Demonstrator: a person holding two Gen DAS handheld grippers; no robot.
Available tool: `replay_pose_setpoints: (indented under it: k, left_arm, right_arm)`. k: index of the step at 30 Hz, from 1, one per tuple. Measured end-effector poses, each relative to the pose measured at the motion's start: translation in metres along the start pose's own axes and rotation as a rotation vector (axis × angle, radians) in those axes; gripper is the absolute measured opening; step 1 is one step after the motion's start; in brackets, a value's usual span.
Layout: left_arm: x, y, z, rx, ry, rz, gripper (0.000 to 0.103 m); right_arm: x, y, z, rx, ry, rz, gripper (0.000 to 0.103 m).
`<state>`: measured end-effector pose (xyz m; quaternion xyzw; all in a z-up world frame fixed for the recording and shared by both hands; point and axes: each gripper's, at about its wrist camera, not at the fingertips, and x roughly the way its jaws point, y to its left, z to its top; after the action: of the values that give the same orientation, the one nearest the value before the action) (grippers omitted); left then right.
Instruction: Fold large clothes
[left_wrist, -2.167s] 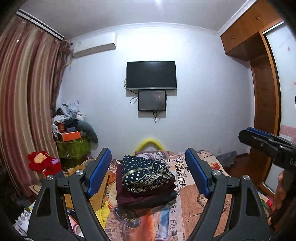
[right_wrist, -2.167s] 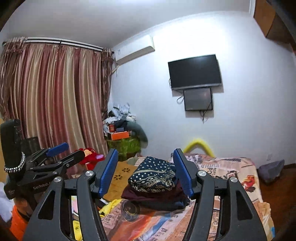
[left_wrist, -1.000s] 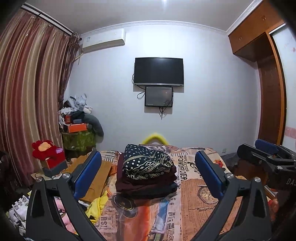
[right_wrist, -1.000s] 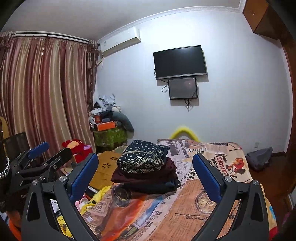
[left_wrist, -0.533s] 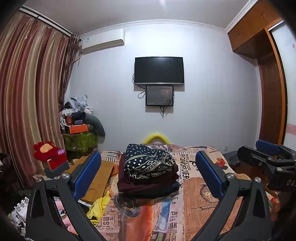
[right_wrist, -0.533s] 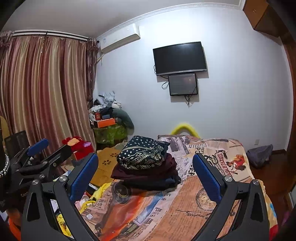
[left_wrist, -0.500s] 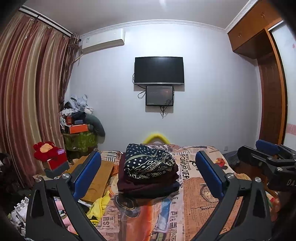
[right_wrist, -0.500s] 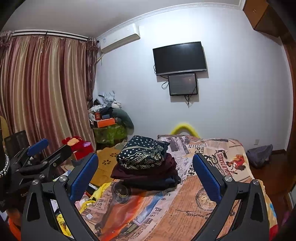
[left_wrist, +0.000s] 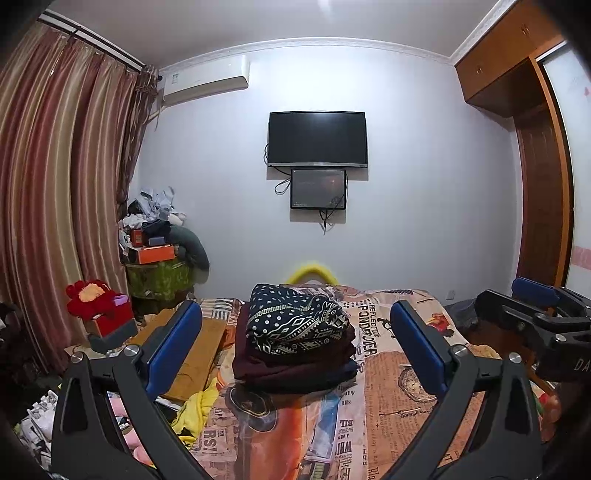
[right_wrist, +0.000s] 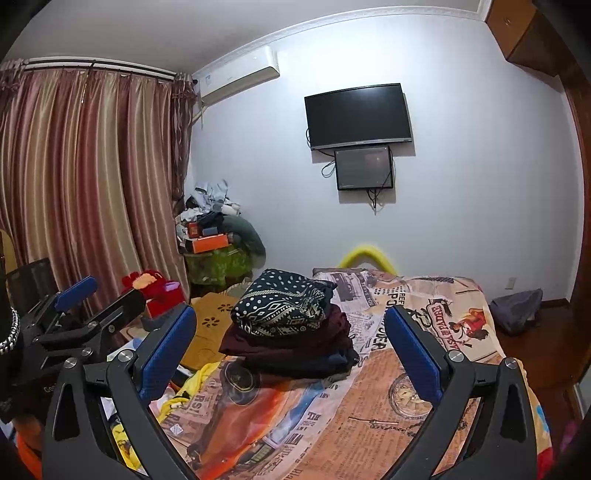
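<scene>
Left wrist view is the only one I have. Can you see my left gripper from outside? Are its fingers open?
Observer: Yes. The right wrist view shows the left gripper at its left edge, fingers apart, with nothing between them.
Operator: The right gripper blocks my view of the floor beside the bed. Is something there?
Observer: A dark bag lies on the wooden floor, near the wall and apart from the bed.
Operator: And the brown board left of the folded clothes?
Observer: The board has flower-shaped cut-outs on top. It lies beside the folded clothes, lower than them.
</scene>
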<state>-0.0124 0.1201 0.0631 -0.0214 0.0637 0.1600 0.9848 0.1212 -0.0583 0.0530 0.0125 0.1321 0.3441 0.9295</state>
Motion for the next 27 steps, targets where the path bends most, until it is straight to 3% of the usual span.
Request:
replay_pose_setpoints:
  k: [27]
  left_arm:
    - [0.0064, -0.0011, -0.0031, -0.006, 0.029, -0.049, 0.102]
  right_arm:
    - [0.0012, -0.0015, -0.0017, 0.004, 0.005, -0.012, 0.101]
